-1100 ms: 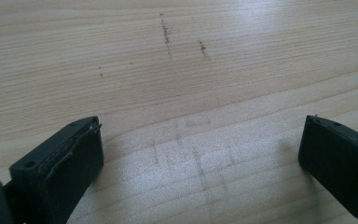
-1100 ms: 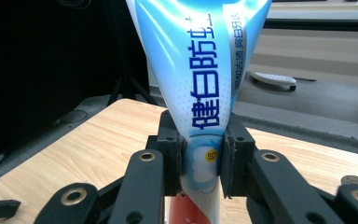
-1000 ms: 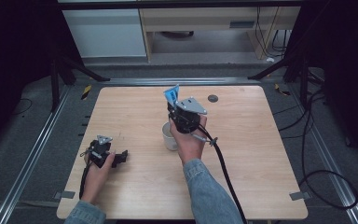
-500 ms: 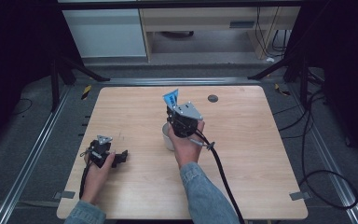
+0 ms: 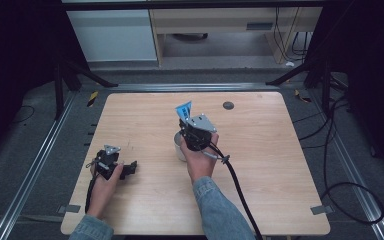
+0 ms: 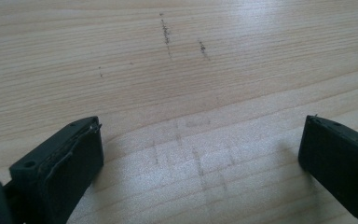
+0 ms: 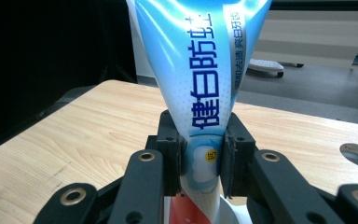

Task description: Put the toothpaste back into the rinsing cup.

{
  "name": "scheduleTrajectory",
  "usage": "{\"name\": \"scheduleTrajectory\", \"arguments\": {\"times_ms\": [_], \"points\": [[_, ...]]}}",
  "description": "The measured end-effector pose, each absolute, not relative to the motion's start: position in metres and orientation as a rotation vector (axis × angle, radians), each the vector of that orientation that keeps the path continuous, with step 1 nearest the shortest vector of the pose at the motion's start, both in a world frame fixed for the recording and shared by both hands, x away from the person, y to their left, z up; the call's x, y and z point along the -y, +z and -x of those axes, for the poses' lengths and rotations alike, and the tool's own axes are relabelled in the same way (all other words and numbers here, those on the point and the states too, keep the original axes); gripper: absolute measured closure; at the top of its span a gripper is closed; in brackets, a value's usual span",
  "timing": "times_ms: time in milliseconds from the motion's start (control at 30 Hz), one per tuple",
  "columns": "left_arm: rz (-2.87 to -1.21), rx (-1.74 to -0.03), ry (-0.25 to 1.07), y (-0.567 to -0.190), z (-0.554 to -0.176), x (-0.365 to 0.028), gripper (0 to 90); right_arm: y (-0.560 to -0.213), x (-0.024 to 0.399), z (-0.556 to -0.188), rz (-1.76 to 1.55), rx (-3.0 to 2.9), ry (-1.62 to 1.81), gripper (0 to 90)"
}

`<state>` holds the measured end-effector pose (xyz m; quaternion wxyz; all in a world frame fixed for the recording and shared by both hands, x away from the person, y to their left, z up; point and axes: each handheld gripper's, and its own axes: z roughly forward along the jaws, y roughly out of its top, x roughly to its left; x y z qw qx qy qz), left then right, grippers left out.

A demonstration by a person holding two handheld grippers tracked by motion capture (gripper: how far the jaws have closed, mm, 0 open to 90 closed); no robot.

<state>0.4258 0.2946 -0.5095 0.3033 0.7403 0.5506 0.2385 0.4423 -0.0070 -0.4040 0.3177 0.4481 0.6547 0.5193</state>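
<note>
Blue-and-white, the toothpaste tube [image 7: 200, 88] stood upright between the jaws of the right gripper [image 7: 200, 161], which were clamped on its lower body, the flat crimped end rising above them. Large dark blue Chinese characters ran down its face, with a narrower band of smaller characters beside them (too small to make out) and a small yellow badge at the pinch point. From the high view, the tube [image 5: 183, 109] and gripper [image 5: 196, 131] hung directly over a white cup [image 5: 179, 148] near the middle of the wooden table [image 5: 270, 165]. Well left of the cup, the left gripper [image 6: 200, 158] rested low over the wood, jaws spread wide apart.
</note>
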Motion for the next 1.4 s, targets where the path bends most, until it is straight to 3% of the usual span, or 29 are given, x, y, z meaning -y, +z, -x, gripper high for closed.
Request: {"name": "scheduleTrajectory", "arguments": {"times_ms": [700,1400], "points": [[-1.966,-1.456,0.63,-0.509,-0.426,-0.295,0.0,-0.426,0.01,-0.45,-1.265,-1.752,1.338,72.6],[-1.965,-1.456,0.629,-0.509,-0.426,-0.295,0.0,-0.427,0.013,-0.454,-1.301,-1.759,1.362,72.0]]}}
